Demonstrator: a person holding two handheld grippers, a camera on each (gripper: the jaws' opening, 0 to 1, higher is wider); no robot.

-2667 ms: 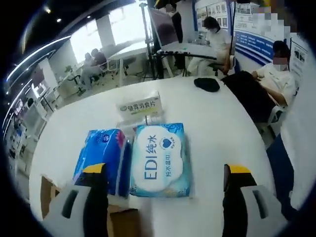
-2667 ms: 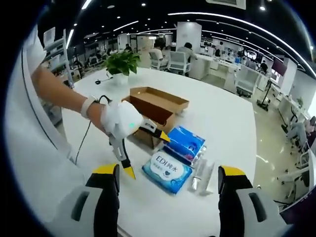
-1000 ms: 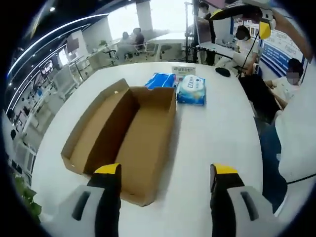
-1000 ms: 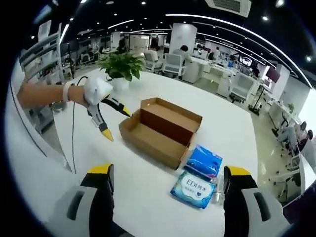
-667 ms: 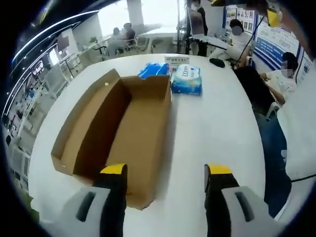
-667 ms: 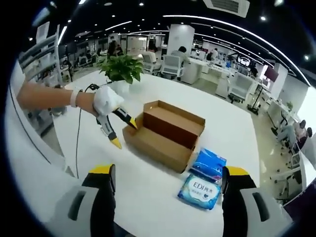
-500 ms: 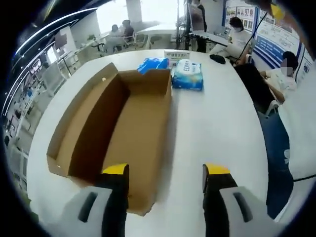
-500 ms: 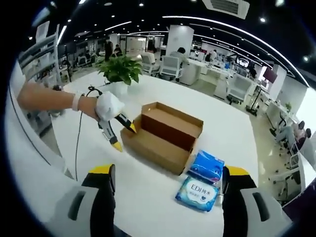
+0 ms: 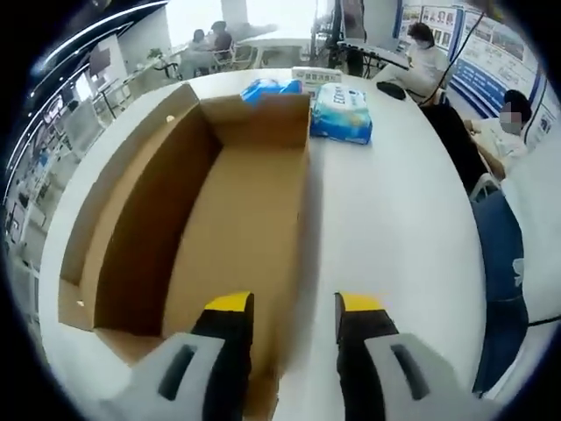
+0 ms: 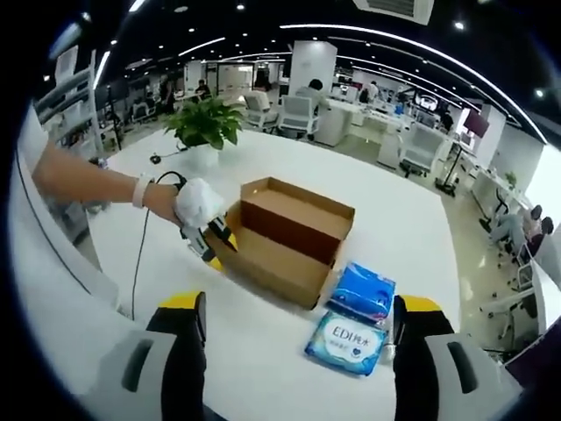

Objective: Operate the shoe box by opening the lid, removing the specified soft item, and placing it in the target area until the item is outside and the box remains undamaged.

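The left gripper [image 9: 294, 307] has its 2 jaws close together around the shoe box [image 9: 219, 202] wall (box open). The right gripper [image 10: 294, 311] is wide open, holding nothing.

Both views are bright and evenly lit. In the right gripper view, ceiling light strips [image 10: 377, 39] curve with the fisheye bend. In the left gripper view, windows [image 9: 237, 13] blow out white, the surface [image 9: 394, 219] glares, and the near edges blur.
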